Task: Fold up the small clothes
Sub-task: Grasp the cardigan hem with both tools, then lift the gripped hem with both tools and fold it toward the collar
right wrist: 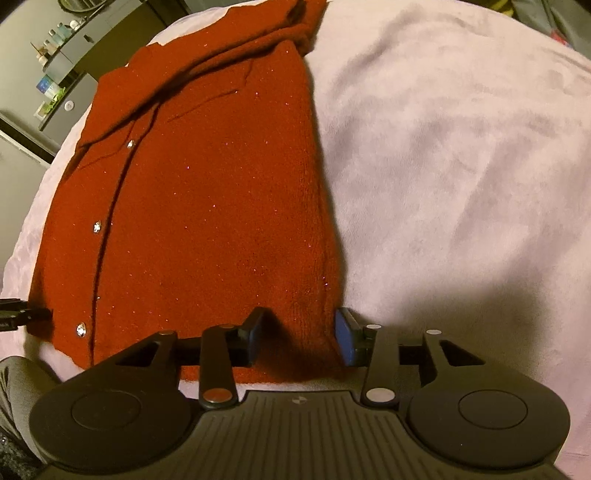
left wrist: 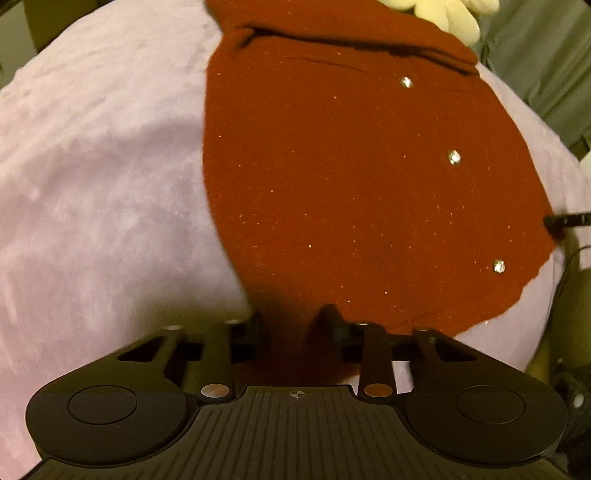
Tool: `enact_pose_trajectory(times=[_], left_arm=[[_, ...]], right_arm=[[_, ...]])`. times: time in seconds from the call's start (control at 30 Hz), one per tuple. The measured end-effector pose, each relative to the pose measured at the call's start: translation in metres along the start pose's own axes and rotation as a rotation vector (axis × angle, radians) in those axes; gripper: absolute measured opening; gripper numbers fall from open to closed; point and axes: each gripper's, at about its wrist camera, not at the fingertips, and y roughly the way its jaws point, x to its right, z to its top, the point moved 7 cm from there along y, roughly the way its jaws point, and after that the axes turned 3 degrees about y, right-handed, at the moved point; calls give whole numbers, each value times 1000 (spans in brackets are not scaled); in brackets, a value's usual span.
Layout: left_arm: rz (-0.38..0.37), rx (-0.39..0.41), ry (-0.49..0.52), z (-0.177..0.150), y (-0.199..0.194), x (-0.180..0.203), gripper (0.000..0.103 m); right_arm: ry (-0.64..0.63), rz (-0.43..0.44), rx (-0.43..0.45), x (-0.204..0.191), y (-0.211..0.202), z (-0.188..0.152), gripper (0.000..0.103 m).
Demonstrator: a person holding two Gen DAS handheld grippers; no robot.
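Observation:
A dark red knit cardigan [left wrist: 332,177] with shiny buttons [left wrist: 453,157] lies flat on a pale lilac blanket [left wrist: 103,177], sleeves folded across its far end. It also shows in the right wrist view [right wrist: 207,206]. My left gripper [left wrist: 291,321] is open, its jaws either side of the near hem at the cardigan's left corner. My right gripper [right wrist: 299,325] is open, its blue-padded jaws straddling the hem at the right corner. Each gripper's tip shows at the edge of the other's view [right wrist: 22,315].
A cream plush toy [left wrist: 447,14] lies beyond the cardigan's far end. Grey-green fabric [left wrist: 546,66] lies at the far right. A dark cabinet with bottles [right wrist: 70,48] stands beyond the blanket. A grey-trousered leg [right wrist: 18,391] is at the near left.

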Motion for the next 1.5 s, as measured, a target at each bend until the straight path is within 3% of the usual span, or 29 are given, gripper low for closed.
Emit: enact_pose_trajectory(times=[0.1,0.17,0.27,0.37,0.53,0.63,0.7,0.77,0.9,0.97,1.03,1.1,1.17,1.23,1.37,1.43,1.5], left_arm=[[-5,-7,-16,4,4,0,12],[-15,-3,-42,8,4,-1,11],[-55,33,-78,16,-6,0,10],[-180,126,-157,36,-30,2,10],[-281,345,-231,91,-73,-3,10],[-230,436,-266,123,-80,-15,10],[-202,469,-346,140,-76,-32,10],[-134,480,-425,155,-64,-47,10],[-19,479,-487,169,-36,-68,11],[12,469,-487,167,-23,-76,12],[38,504,-473,158,-21,-80,24],[48,551,-461,154,-26,-84,47],[61,602,-444,145,-36,-97,56],[60,631,-422,138,-44,-108,60],[-1,594,-374,120,-45,-112,61],[-28,573,-305,113,-44,-103,65],[17,519,-201,110,-36,-93,69]], right_arm=[[-10,7,1,0,2,-1,36],[-17,20,1,-1,3,0,18],[31,75,10,-5,-1,1,12],[86,175,33,-14,-9,7,11],[142,297,111,-38,-25,39,11],[164,335,206,-54,-35,75,11],[189,327,273,-59,-38,99,11],[244,304,328,-59,-34,119,11],[348,228,431,-49,-21,145,11],[363,184,461,-41,-11,152,17],[342,147,496,-35,-6,155,22],[304,130,559,-23,-13,154,30],[235,104,595,-15,-18,152,48],[139,88,601,-10,-20,151,54],[-63,83,591,-16,-20,145,61],[-145,101,581,-23,-21,140,63],[-173,113,609,-23,-27,135,65]])
